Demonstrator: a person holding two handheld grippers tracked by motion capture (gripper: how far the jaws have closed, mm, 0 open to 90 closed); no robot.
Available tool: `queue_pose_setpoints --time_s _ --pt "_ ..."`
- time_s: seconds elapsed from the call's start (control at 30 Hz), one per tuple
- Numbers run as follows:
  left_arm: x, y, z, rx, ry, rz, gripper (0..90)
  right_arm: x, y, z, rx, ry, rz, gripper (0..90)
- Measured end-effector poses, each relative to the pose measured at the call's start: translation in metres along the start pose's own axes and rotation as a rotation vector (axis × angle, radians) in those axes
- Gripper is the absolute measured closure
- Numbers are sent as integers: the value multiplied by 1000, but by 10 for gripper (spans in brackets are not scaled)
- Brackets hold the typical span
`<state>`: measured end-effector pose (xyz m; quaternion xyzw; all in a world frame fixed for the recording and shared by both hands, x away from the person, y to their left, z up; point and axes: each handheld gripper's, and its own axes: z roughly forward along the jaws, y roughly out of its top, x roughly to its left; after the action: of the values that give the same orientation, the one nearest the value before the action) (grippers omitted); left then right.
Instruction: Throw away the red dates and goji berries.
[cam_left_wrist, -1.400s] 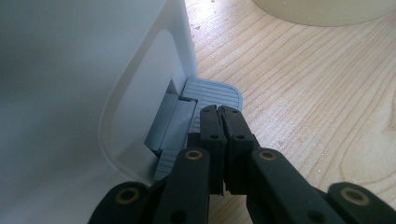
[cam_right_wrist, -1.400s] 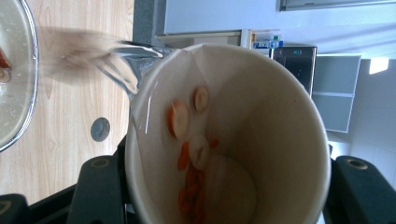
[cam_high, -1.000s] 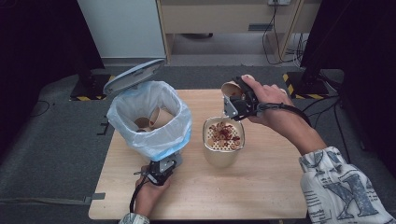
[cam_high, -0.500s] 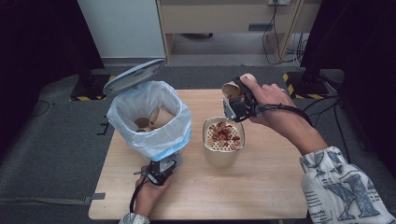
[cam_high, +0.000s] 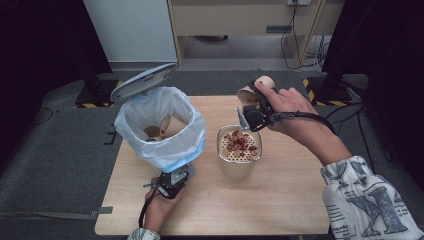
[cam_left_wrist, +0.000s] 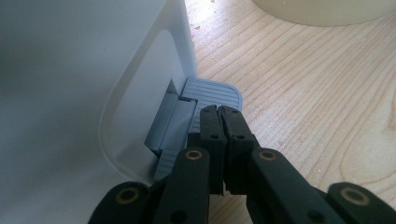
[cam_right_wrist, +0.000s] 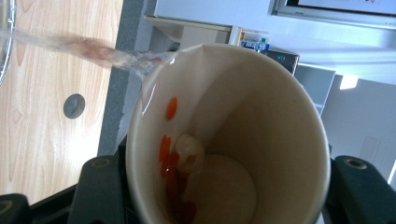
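Nothing moved: right hand-held gripper (cam_high: 248, 107) still clamps tilted paper cup (cam_high: 248, 94).

Lab or studio recording bay, not home. Small wooden table (cam_high: 280, 200) stands alone on grey carpet (cam_high: 60, 170). Black drapes (cam_high: 45, 40) close both sides (like stage wings). Yellow-black hazard tape (cam_high: 317, 95) marks stand feet. Cables (cam_high: 292, 35) dangle along beige cabinet (cam_high: 225, 20) behind. White panel (cam_high: 130, 30) leans at back left.
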<state>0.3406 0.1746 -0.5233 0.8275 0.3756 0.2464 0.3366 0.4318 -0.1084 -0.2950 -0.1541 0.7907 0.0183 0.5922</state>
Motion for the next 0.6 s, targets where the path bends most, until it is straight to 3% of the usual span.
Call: queue_pose_setpoints --time_s 0.2,0.23,0.6 --pt "0 0 0 0 -1 0 875 -2 -2 -1 -1 -6 9 388" --pt "3 1 0 1 -13 43 875 -2 -2 -1 0 -6 8 388" --pt "3 1 0 0 -12 43 875 -6 -5 -4 -1 -16 18 388"
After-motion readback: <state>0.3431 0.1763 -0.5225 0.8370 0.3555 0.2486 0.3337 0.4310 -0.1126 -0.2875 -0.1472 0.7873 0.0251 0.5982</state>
